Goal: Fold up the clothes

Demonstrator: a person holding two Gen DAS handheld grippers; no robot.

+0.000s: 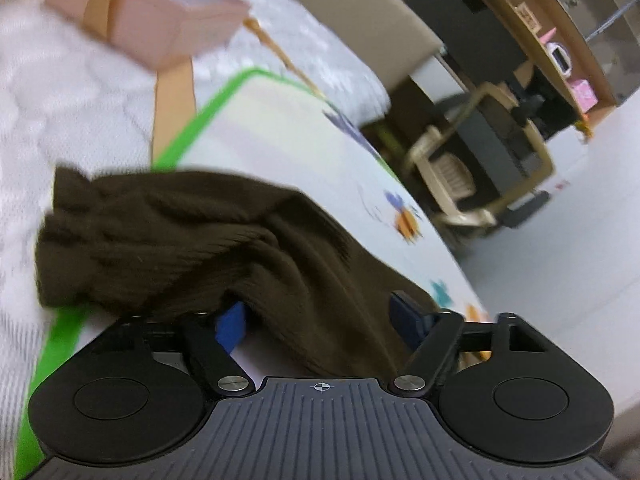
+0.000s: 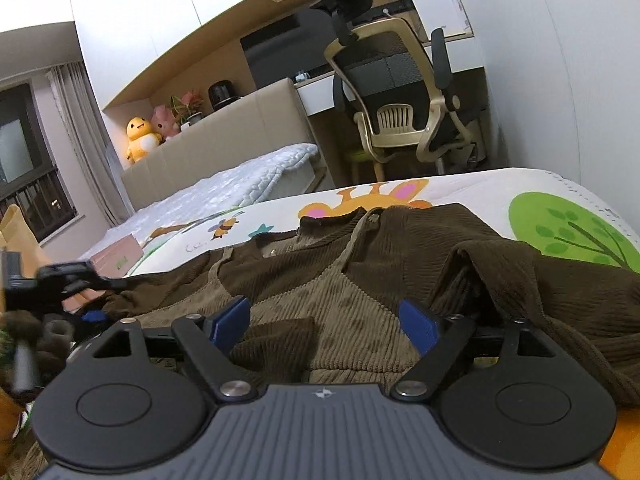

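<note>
1. Nearest the right wrist camera, the right gripper (image 2: 324,322) hangs with its blue pads (image 2: 418,324) spread wide; the cloth lies below and between them, and neither pad presses on it.
2. Under it lies the brown sweater (image 2: 360,264), ribbed knit, dark brown at the shoulders and sleeves with a lighter olive panel down the front. It is spread rumpled across the play mat (image 2: 560,200), collar toward the far edge, one sleeve folded over on the right.
3. In the left wrist view, the left gripper (image 1: 320,320) has a bunched fold of the sweater (image 1: 192,240) draped between its pads. The jaws stand apart; whether they pinch the cloth I cannot tell, since the fabric hides one pad.
4. The mat, white with a green border and cartoon animals, lies on a bed with a white quilt (image 2: 240,184).
5. A pink box (image 1: 160,12) sits on the quilt beyond the mat.
6. An office chair (image 2: 400,92) stands at a desk past the bed.
</note>
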